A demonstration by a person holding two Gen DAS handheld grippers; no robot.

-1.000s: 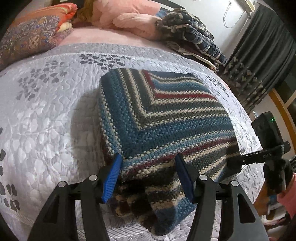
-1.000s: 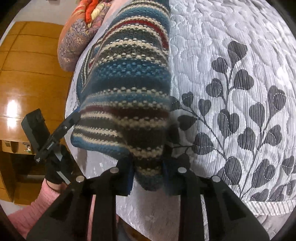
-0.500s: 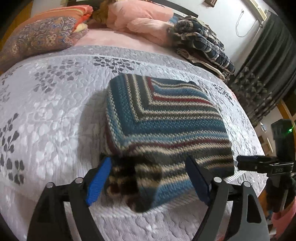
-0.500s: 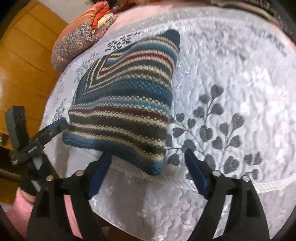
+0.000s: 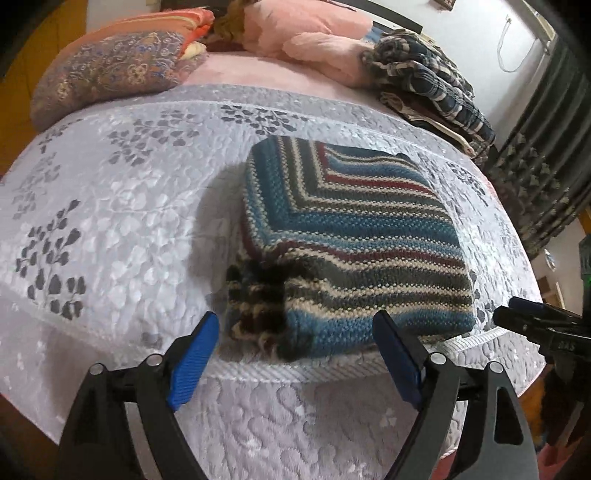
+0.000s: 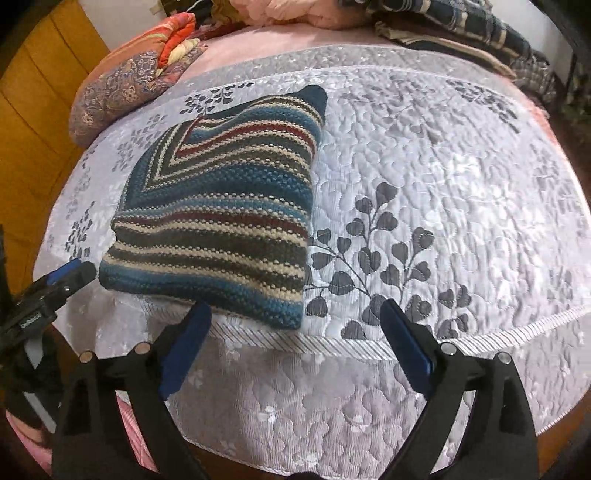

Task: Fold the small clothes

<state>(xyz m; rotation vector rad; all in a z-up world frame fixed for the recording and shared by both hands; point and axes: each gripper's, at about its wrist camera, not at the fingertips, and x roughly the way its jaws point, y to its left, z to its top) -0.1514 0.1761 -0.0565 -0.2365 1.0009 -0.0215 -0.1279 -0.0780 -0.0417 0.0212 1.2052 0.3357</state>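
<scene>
A striped knitted sweater (image 5: 351, 236) in blue, cream, dark red and grey lies folded into a thick square near the bed's front edge, also seen in the right wrist view as the sweater (image 6: 221, 221). My left gripper (image 5: 295, 354) hangs open just short of its near edge, with nothing between the blue pads. My right gripper (image 6: 295, 339) is open too, off the sweater's near right corner, above the quilt's border. In each view the other gripper shows at the side, apart from the sweater.
A pale quilt (image 6: 443, 177) with grey leaf prints covers the bed. Patterned pillows (image 5: 110, 70), pink bedding (image 5: 314, 33) and a plaid pile (image 5: 432, 85) lie at the far end. A wooden wall (image 6: 33, 96) stands left, dark curtains (image 5: 546, 166) right.
Both grippers let go of the sweater's near edge, opened wide and drew back from the bed. The sweater dropped flat and stays folded on the quilt.
</scene>
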